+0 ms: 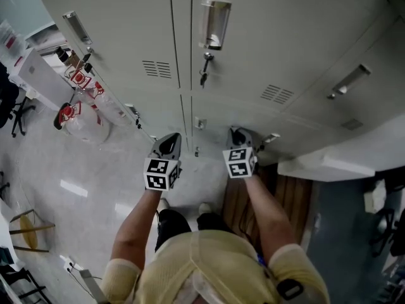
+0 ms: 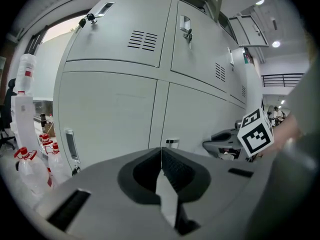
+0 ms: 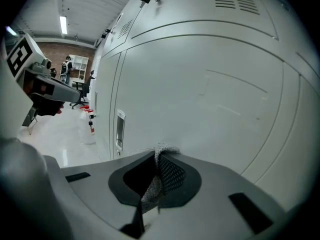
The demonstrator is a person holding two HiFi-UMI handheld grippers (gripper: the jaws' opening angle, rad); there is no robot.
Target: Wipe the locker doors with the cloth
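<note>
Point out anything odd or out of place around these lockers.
Nothing looks damaged or spilled. Two small things stand out: a key is left hanging on an upper locker door, and plastic bottles stand on the floor off to the left.

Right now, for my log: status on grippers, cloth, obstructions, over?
Left gripper shut, empty. Right gripper shut on cloth. Locker door straight ahead of cloth, nothing between.

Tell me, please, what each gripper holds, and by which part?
The right gripper is shut on the cloth, pinching a bunched fold that pokes past its tips. The left gripper is shut, holding nothing.
</note>
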